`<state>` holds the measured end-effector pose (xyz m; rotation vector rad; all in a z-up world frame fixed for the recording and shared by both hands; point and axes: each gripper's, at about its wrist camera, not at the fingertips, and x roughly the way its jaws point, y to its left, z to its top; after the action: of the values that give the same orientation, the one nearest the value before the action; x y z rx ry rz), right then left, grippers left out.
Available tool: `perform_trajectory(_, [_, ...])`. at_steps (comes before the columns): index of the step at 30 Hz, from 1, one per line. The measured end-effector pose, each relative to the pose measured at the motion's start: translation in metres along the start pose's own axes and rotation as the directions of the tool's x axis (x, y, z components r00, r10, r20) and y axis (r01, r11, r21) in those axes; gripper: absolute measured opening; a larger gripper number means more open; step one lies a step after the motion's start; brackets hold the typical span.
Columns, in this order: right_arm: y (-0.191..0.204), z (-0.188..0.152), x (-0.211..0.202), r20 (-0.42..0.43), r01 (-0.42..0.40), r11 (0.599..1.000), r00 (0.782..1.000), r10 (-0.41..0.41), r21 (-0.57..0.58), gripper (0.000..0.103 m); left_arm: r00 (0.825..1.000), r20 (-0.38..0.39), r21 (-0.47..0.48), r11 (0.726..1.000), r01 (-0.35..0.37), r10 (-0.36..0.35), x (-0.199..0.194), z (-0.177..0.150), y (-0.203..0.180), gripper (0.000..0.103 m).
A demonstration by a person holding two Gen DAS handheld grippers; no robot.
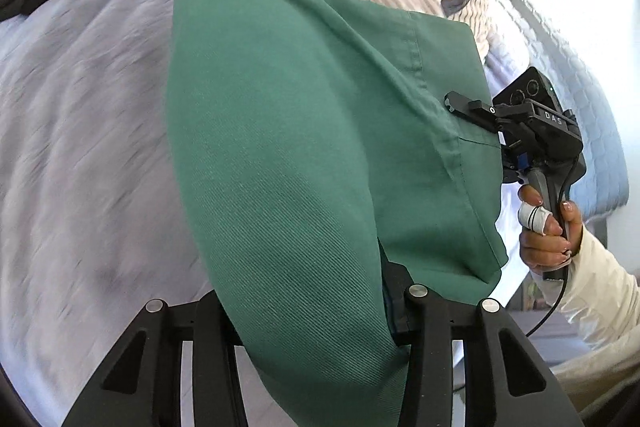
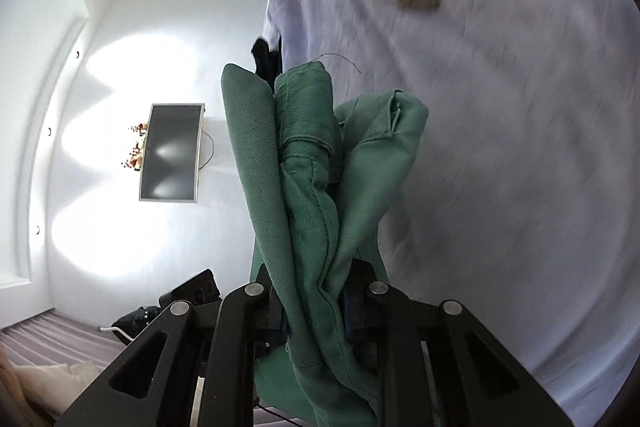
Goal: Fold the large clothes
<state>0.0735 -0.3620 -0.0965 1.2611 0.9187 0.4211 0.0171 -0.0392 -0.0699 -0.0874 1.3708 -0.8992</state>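
**Both claws clamped on the green garment**

The left gripper (image 1: 320, 311) has its jaws closed on a thick fold of the green garment (image 1: 304, 131), which spreads ahead of the claw over the pale bedsheet (image 1: 80, 131). To its right, the right gripper (image 1: 466, 109) bites the same cloth's hem, held by a hand (image 1: 548, 231). In the right wrist view, the right gripper pinches bunched seams directly between its jaws; a wall screen (image 2: 170, 153) sits off to its left.
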Motion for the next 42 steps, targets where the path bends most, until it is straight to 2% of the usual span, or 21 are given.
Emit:
perform_trajectory(5, [-0.014, -0.055, 0.049, -0.028, 0.004, 0.997, 1.0, -0.002, 0.077, 0.02, 0.996, -0.074, -0.038, 0.998, -0.053, 0.05, -0.004, -0.056, 0.046, 0.046])
perform_trajectory(6, [-0.021, -0.065, 0.061, -0.041, 0.025, 0.996, 0.999, -0.021, 0.089, 0.02, 0.994, -0.092, -0.049, 0.997, -0.066, 0.061, 0.003, -0.063, 0.053, 0.051])
perform_trajectory(8, [-0.036, -0.079, 0.083, -0.063, 0.127, 0.986, 0.991, -0.121, 0.108, 0.023, 0.986, -0.134, -0.077, 0.991, -0.111, 0.1, 0.017, -0.079, 0.072, 0.062])
perform_trajectory(10, [-0.044, -0.083, 0.087, -0.041, 0.205, 0.967, 0.979, -0.201, 0.149, 0.027, 0.989, -0.131, -0.104, 0.991, -0.079, 0.065, 0.015, -0.086, 0.082, 0.065])
perform_trajectory(11, [-0.045, -0.083, 0.084, -0.034, 0.219, 0.961, 0.976, -0.216, 0.167, 0.033, 0.99, -0.132, -0.099, 0.993, -0.067, 0.053, 0.008, -0.086, 0.082, 0.065])
perform_trajectory(12, [-0.041, -0.084, 0.08, -0.026, 0.249, 0.954, 0.968, -0.248, 0.165, 0.046, 0.99, -0.13, -0.075, 0.995, -0.065, 0.055, 0.0, -0.085, 0.08, 0.065])
perform_trajectory(14, [-0.023, -0.088, 0.068, -0.002, 0.377, 0.921, 0.926, -0.378, 0.097, 0.061, 0.992, -0.11, -0.03, 0.998, -0.06, 0.057, -0.02, -0.089, 0.08, 0.065])
perform_trajectory(15, [-0.009, -0.091, 0.06, 0.03, 0.453, 0.89, 0.89, -0.454, 0.043, 0.061, 0.994, -0.093, -0.016, 0.998, -0.059, 0.057, -0.029, -0.087, 0.08, 0.065])
perform_trajectory(16, [-0.001, -0.092, 0.054, 0.059, 0.49, 0.872, 0.87, -0.49, 0.013, 0.061, 0.995, -0.065, -0.011, 0.997, -0.071, 0.07, -0.037, -0.082, 0.081, 0.065])
perform_trajectory(17, [0.009, -0.093, 0.05, 0.095, 0.518, 0.855, 0.852, -0.514, -0.017, 0.061, 0.995, -0.034, -0.014, 0.996, -0.093, 0.092, -0.043, -0.077, 0.081, 0.065])
perform_trajectory(19, [0.025, -0.087, 0.046, 0.144, 0.529, 0.846, 0.844, -0.517, -0.063, 0.061, 0.989, 0.023, -0.037, 0.989, -0.143, 0.143, -0.051, -0.07, 0.091, 0.065])
perform_trajectory(20, [0.029, -0.078, 0.053, 0.142, 0.524, 0.849, 0.848, -0.511, -0.071, 0.059, 0.986, 0.038, -0.053, 0.986, -0.159, 0.161, -0.06, -0.076, 0.104, 0.065])
perform_trajectory(21, [0.028, -0.073, 0.057, 0.133, 0.519, 0.852, 0.851, -0.507, -0.073, 0.049, 0.983, 0.054, -0.079, 0.982, -0.169, 0.174, -0.058, -0.07, 0.108, 0.065])
perform_trajectory(22, [0.028, -0.065, 0.07, 0.111, 0.507, 0.858, 0.86, -0.498, -0.078, 0.034, 0.982, 0.062, -0.09, 0.981, -0.174, 0.18, -0.054, -0.066, 0.106, 0.065])
perform_trajectory(23, [0.026, -0.063, 0.077, 0.086, 0.516, 0.853, 0.856, -0.509, -0.08, 0.007, 0.979, 0.068, -0.098, 0.978, -0.184, 0.191, -0.05, -0.061, 0.108, 0.065])
perform_trajectory(26, [0.032, -0.065, 0.077, 0.127, 0.555, 0.825, 0.83, -0.542, -0.109, 0.007, 0.97, 0.078, -0.065, 0.972, -0.225, 0.23, -0.034, -0.059, 0.1, 0.065])
perform_trajectory(28, [0.012, -0.073, 0.058, 0.136, 0.583, 0.809, 0.809, -0.571, -0.073, 0.006, 0.97, 0.081, -0.041, 0.973, -0.226, 0.229, -0.02, -0.062, 0.099, 0.065])
perform_trajectory(33, [-0.04, -0.067, 0.06, 0.078, 0.58, 0.814, 0.811, -0.58, 0.023, 0.007, 0.963, 0.066, -0.056, 0.964, -0.259, 0.262, -0.008, -0.056, 0.093, 0.072])
perform_trajectory(37, [-0.041, -0.07, 0.051, 0.075, 0.564, 0.825, 0.821, -0.565, 0.042, 0.008, 0.952, 0.063, -0.015, 0.954, -0.299, 0.3, -0.031, -0.062, 0.078, 0.072])
perform_trajectory(40, [-0.03, -0.08, 0.036, 0.063, 0.56, 0.827, 0.825, -0.562, 0.047, 0.014, 0.968, 0.037, -0.007, 0.969, -0.247, 0.247, -0.048, -0.08, 0.068, 0.072])
perform_trajectory(42, [-0.021, -0.089, 0.03, 0.05, 0.573, 0.818, 0.817, -0.575, 0.037, 0.014, 0.968, -0.011, 0.011, 0.968, -0.252, 0.252, -0.043, -0.098, 0.064, 0.072])
